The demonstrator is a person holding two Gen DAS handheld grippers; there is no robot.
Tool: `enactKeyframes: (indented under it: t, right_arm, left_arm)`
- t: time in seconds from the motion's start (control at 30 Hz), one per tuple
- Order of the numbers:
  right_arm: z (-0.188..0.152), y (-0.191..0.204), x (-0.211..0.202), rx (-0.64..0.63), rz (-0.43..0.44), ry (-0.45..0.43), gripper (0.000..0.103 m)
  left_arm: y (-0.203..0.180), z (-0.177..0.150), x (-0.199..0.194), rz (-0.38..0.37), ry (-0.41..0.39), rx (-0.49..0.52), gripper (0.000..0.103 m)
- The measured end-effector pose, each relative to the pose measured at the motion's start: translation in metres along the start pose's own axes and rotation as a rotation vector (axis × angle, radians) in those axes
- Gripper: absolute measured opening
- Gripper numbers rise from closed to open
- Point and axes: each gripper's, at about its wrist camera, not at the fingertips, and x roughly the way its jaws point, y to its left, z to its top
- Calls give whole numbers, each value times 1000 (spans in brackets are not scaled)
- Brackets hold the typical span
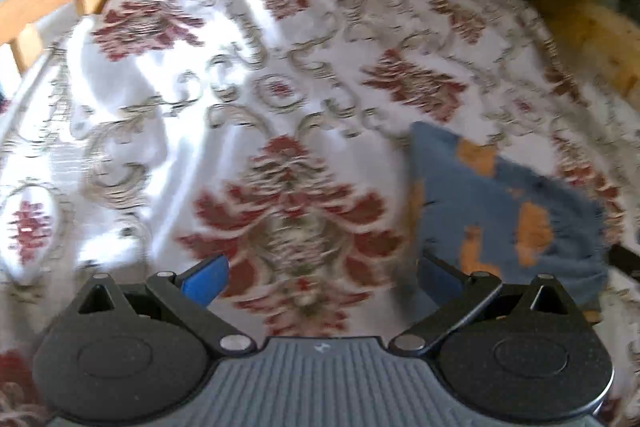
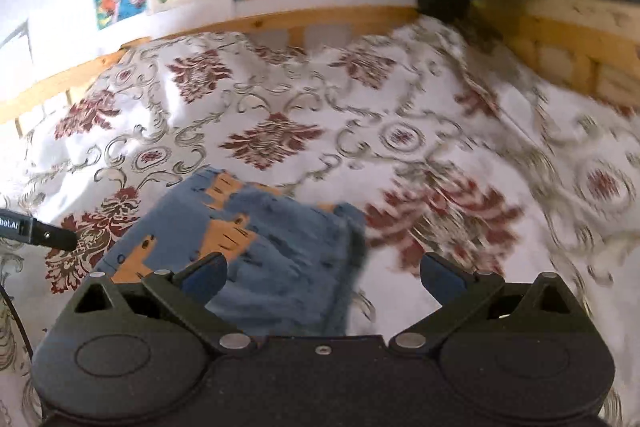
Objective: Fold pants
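Both of your tools are up off the fabric right now, and neither one is holding anything. Your left gripper [image 1: 320, 279] has its jaws spread wide over bare bedspread [image 1: 248, 75], with the pants [image 1: 504, 211] lying off to its right, just beside the right fingertip. Your right gripper [image 2: 322, 275] is equally wide apart, and the pants [image 2: 272, 247] sit directly under its left finger, reaching up and away to the left.

The pants are on the bed, already gathered into a compact, squarish bundle, blue with orange patches. Both views are smeared with motion, so you can't read how many layers are stacked or where the waistband is.

Expect this cloth to be soft, light and floppy. It should drape and sag the moment you lift it, and stacked layers will probably slide over each other on that smooth bedspread. If another fold is wanted, I'd take it at two corners of one edge, pinching through every layer, not in the middle, where it would just bunch up. The right-hand edge looks thick and dark in the right wrist view, likely a fold line, and a firmer place to grip.
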Motion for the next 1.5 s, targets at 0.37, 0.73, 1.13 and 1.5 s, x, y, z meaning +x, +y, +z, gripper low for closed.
enactKeyframes:
  t: [0.37, 0.73, 1.13, 1.5]
  right_arm:
    - [-31, -12, -2, 82, -43, 159, 102]
    - [-39, -23, 0, 103, -48, 206, 102]
    - [-20, -45, -4, 131, -36, 188, 102]
    - [11, -70, 44, 176, 352, 124, 102]
  left_arm:
    - [-4, -7, 40, 141, 229, 35, 103]
    - [0, -4, 41, 128, 264, 52, 103]
    - [22, 17, 22, 39, 186, -44, 103]
    - [5, 17, 30, -287, 64, -109, 103]
